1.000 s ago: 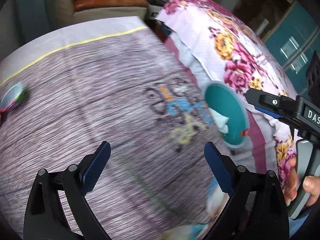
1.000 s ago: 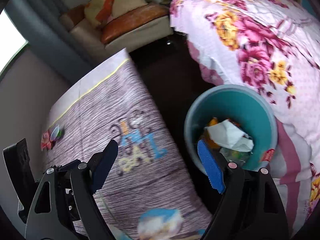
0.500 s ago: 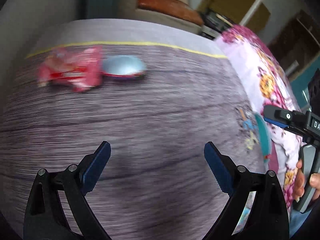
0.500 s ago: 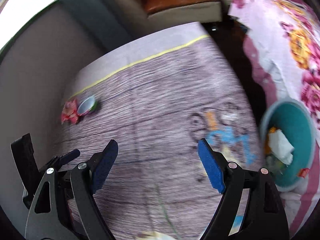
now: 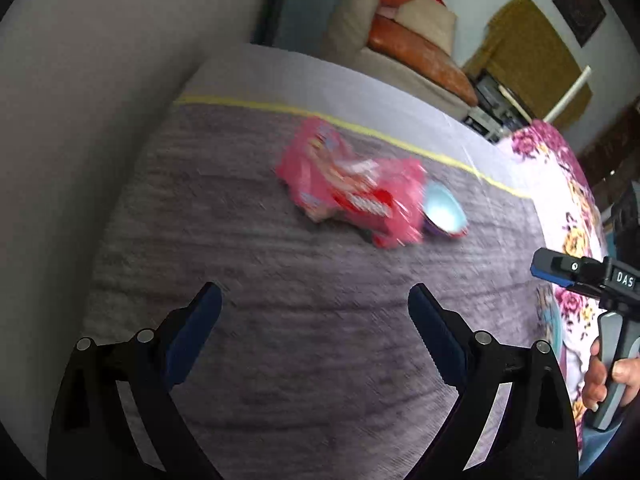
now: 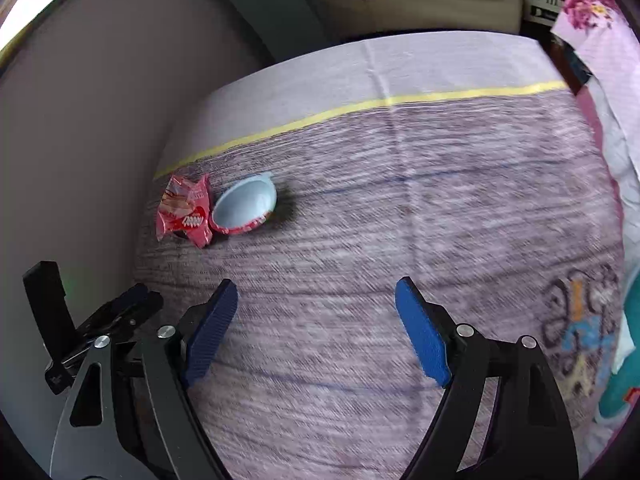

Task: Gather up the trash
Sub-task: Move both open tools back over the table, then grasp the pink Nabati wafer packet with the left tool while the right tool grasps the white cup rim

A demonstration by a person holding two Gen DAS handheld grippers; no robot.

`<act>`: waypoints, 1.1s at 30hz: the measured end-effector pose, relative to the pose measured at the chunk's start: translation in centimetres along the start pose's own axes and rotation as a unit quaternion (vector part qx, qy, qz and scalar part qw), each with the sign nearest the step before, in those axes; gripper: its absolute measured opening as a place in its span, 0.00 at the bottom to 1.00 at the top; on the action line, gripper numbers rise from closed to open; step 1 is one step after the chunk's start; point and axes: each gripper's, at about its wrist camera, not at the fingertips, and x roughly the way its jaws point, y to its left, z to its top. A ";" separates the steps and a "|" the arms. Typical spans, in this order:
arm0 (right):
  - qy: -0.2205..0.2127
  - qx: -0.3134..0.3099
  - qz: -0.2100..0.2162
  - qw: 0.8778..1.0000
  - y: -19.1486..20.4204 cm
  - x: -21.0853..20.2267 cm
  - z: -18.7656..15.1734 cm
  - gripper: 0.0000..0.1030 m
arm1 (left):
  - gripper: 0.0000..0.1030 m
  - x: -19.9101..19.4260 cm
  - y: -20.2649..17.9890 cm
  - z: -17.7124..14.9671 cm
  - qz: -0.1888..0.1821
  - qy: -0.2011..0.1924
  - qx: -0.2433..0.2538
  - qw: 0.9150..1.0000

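A crumpled red snack wrapper point(image 5: 352, 196) point(image 6: 185, 210) lies on the purple mat point(image 5: 280, 300) point(image 6: 400, 248), touching a small empty cup point(image 5: 444, 216) point(image 6: 246, 208) with a pale blue inside that lies on its side. My left gripper point(image 5: 314, 312) hovers open over bare mat, short of the wrapper, nothing between its fingers. My right gripper point(image 6: 316, 304) is open too, empty, to the right of and nearer than the cup. The teal bin point(image 6: 624, 360) shows only at the right wrist view's right edge.
A grey wall point(image 6: 80, 140) borders the mat on the left. A sofa with an orange cushion point(image 5: 416, 52) stands beyond the mat. A flowered pink blanket point(image 5: 560, 184) lies to the right. A hand point(image 5: 608, 376) holds the right gripper's handle.
Both grippers swept left across the mat, away from the teal bin. The wrapper and cup now sit nearer the middle of both views, and the bin has slid to the right edge.
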 end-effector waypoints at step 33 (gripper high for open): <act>-0.025 -0.021 -0.016 0.999 -0.3 4.4 1.7 0.06 | 0.15 5.2 -4.2 5.2 0.041 -0.018 0.099 0.994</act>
